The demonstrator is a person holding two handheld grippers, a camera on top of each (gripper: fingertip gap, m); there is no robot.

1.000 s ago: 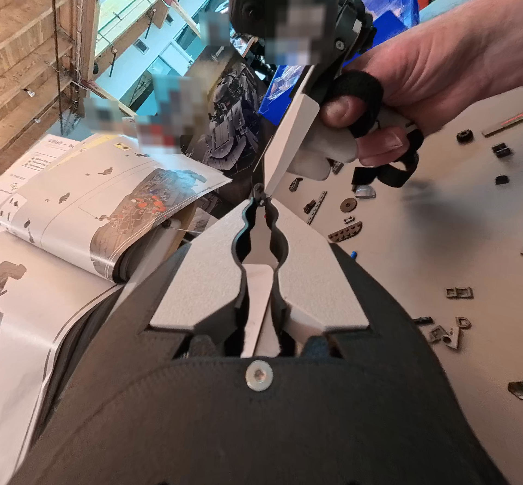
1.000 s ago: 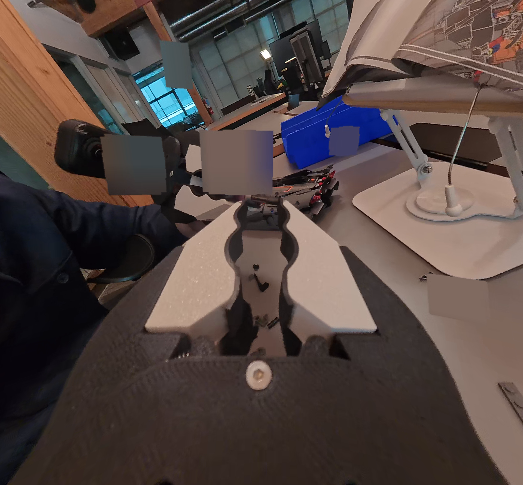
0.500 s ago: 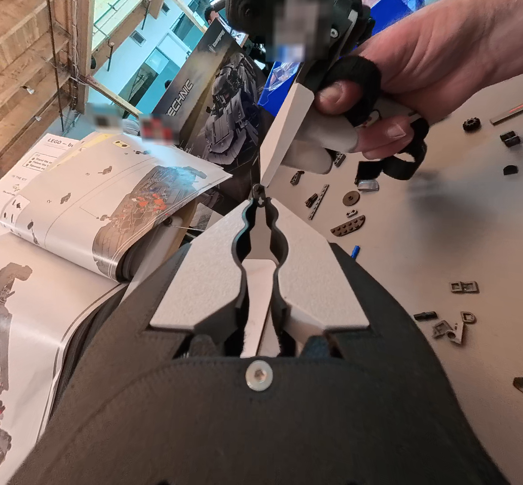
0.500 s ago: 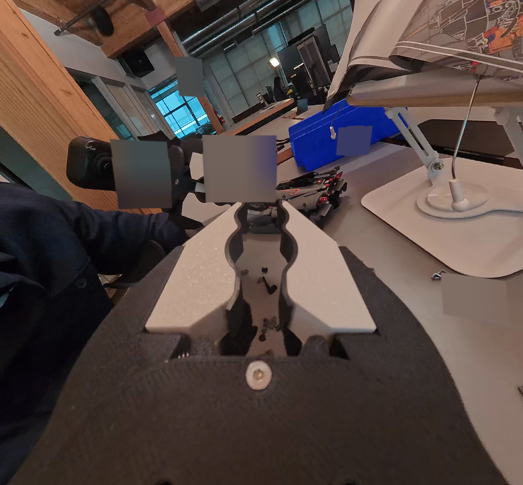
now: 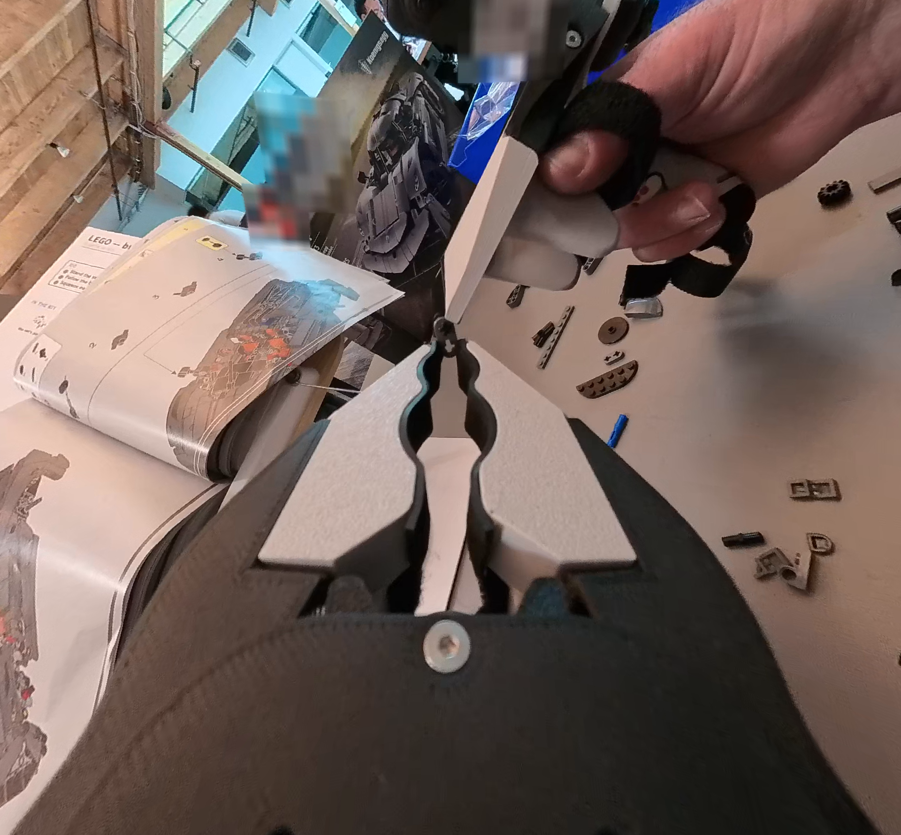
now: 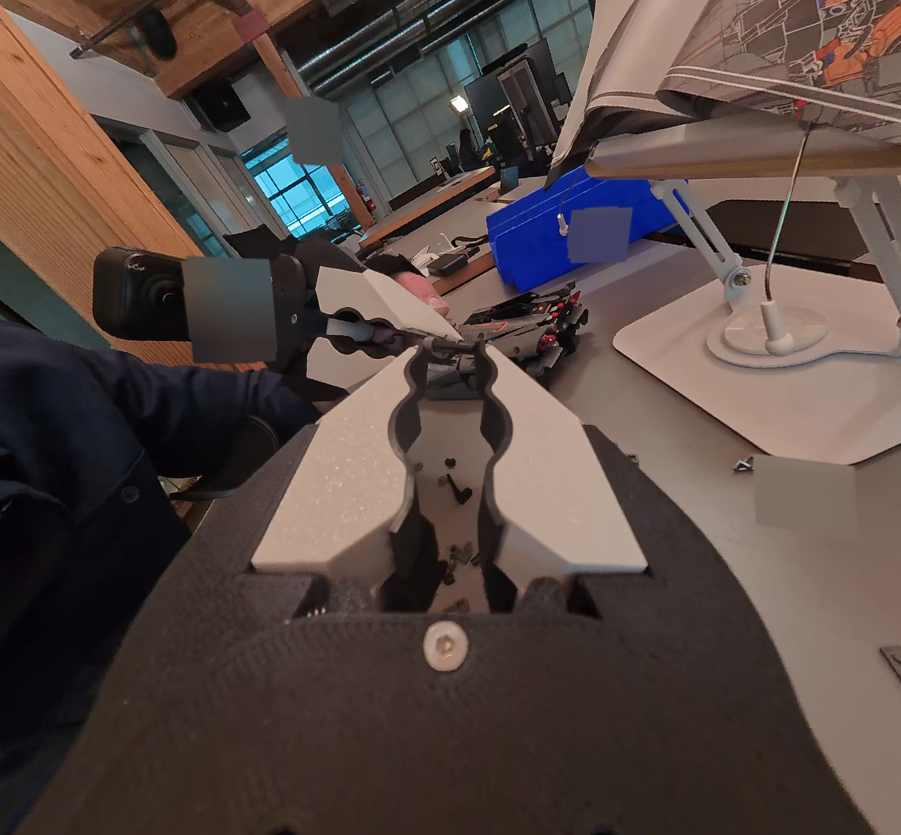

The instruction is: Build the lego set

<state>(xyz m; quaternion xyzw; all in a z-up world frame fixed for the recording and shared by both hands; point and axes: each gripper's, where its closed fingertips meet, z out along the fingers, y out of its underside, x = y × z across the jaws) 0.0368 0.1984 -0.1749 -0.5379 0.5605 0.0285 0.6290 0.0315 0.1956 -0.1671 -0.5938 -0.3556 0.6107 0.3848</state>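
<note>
My left gripper [image 5: 447, 348] is shut on a small black lego piece [image 5: 446, 340] at its tips, held above the table. My right gripper [image 6: 449, 352] meets it tip to tip, with a short dark grey piece [image 6: 451, 346] spanning its narrow gap. In the left wrist view the right gripper [image 5: 452, 317] comes down from the upper right in a person's hand, its white finger [image 5: 482, 236] touching the black piece. In the right wrist view the left gripper [image 6: 439, 336] reaches in from the left. The part-built dark model [image 6: 531, 324] with red details lies just behind.
The open instruction book [image 5: 195, 339] rests on a white stand [image 6: 731, 373] beside the grippers. Several loose grey and black pieces [image 5: 607, 380] and a blue pin [image 5: 616, 429] lie on the table. A blue bin [image 6: 526, 246] and the set's box [image 5: 390, 178] stand behind. My two grippers' fingertips are within a few centimetres of each other.
The left gripper has come in closer, so its fingertips now meet the right gripper's tips in the right wrist view. Both grips are unchanged.
</note>
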